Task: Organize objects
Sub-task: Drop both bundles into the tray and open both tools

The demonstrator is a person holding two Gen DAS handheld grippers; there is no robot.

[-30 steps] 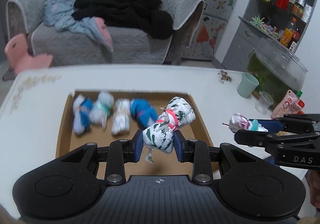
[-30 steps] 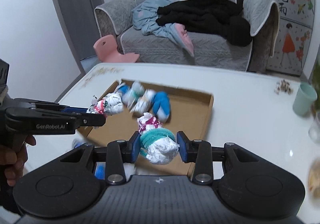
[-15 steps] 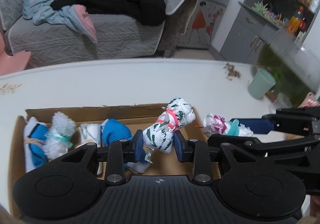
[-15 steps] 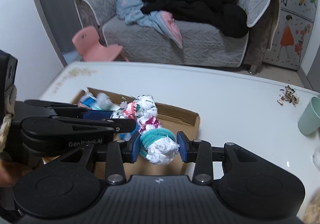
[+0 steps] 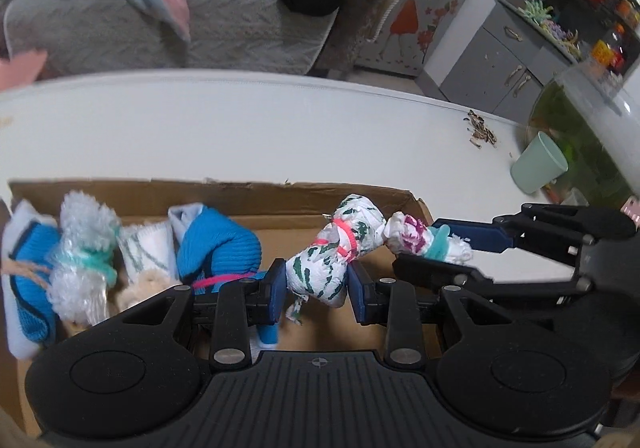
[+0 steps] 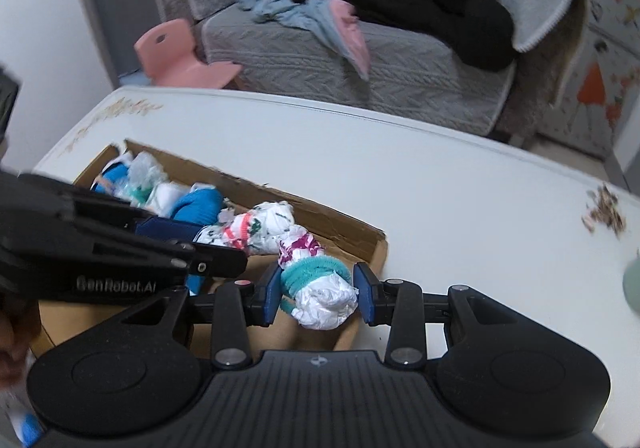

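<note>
My left gripper (image 5: 318,288) is shut on a white sock bundle with green marks and a pink band (image 5: 336,248), held over the right part of a shallow cardboard box (image 5: 280,196). My right gripper (image 6: 316,290) is shut on a white bundle with magenta print and a teal band (image 6: 316,284), just right of the left one, their tips touching. It also shows in the left wrist view (image 5: 424,238). Several rolled bundles lie in a row in the box: blue (image 5: 216,244), white (image 5: 148,248), fluffy pale (image 5: 84,244), blue-white (image 5: 28,260).
The box sits on a white table (image 5: 280,128). A mint cup (image 5: 538,164) and scattered seed husks (image 5: 480,132) lie at the right. A grey sofa with clothes (image 6: 380,20) and a pink chair (image 6: 176,56) stand behind the table.
Both grippers moved forward and lower over the box's right end, drawing together until the two held bundles touch. The row of bundles in the box is unchanged.
</note>
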